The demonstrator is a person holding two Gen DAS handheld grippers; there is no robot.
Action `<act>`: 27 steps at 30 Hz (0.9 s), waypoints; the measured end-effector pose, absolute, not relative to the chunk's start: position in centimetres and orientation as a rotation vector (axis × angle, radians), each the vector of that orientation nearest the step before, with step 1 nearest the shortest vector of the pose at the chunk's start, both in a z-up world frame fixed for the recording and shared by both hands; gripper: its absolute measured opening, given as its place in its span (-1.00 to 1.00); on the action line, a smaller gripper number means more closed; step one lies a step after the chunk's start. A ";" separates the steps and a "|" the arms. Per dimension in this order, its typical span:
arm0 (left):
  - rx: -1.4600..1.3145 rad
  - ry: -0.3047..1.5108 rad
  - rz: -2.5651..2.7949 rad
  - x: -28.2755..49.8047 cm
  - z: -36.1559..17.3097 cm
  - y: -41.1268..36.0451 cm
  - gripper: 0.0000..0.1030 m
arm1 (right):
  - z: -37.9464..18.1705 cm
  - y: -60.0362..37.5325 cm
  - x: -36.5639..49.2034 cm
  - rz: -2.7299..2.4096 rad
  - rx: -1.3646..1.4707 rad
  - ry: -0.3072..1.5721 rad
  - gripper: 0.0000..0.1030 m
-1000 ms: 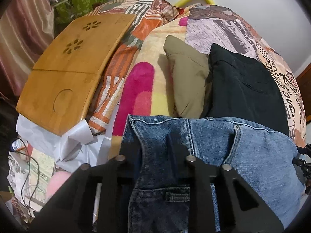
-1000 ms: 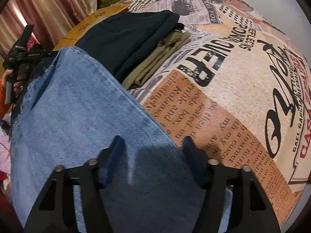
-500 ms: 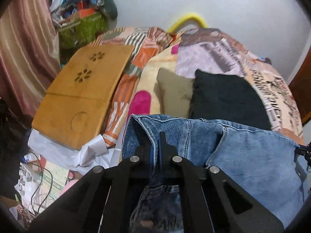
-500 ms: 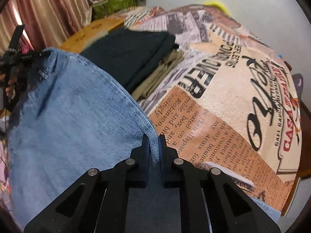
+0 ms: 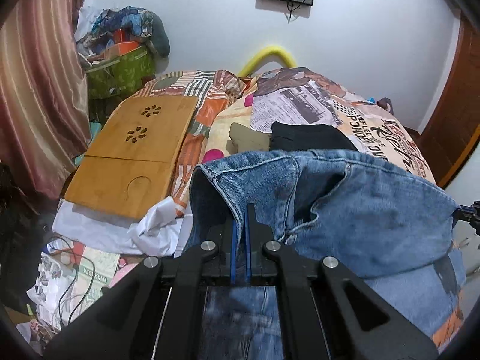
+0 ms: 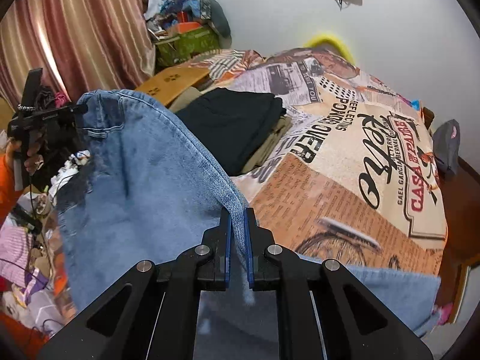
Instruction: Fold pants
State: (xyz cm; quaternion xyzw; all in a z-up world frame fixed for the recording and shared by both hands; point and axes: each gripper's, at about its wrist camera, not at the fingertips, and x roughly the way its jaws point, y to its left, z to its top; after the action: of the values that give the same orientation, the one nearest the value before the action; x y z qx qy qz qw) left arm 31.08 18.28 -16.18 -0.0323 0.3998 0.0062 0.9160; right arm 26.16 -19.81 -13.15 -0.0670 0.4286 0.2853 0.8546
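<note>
The right gripper (image 6: 237,219), black with blue-lined fingers, is clamped on the folded edge of a pair of light blue denim jeans (image 6: 144,186), which hang lifted above the bed. At the far left the left gripper (image 6: 80,108), held in a hand (image 6: 31,156), pinches the jeans at the waistband corner. Behind the denim lies a bedspread printed with newspaper text and large black lettering (image 6: 345,162). On it rests a folded black garment (image 6: 231,123) stacked on a folded khaki one (image 6: 274,142). Further back sit a light wooden lap tray with flower-shaped cutouts (image 6: 177,81), a green bag of clutter (image 6: 186,43), and pink striped curtains (image 6: 75,30).
</note>
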 end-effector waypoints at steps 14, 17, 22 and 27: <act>-0.095 0.863 0.049 22.2 -18.2 19.5 -0.92 | -14.1 -19.5 17.4 0.632 -0.125 0.900 -0.86; -0.114 0.876 0.052 20.7 -19.3 20.0 -0.92 | -14.4 -19.3 16.0 0.639 -0.109 0.905 -0.86; -0.142 0.903 0.059 18.3 -21.7 20.6 -0.92 | -15.7 -19.0 14.3 0.635 -0.093 0.929 -0.86; -0.170 0.958 0.079 17.2 -24.3 21.0 -0.90 | -17.0 -18.6 13.1 0.628 -0.085 0.950 -0.86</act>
State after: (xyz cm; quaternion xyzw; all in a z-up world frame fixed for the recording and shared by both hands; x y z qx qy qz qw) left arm 17.18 21.01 -24.31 -0.0818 0.4600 0.0379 0.8833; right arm 13.06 -18.62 -16.99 -0.0400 0.4498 0.2973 0.8413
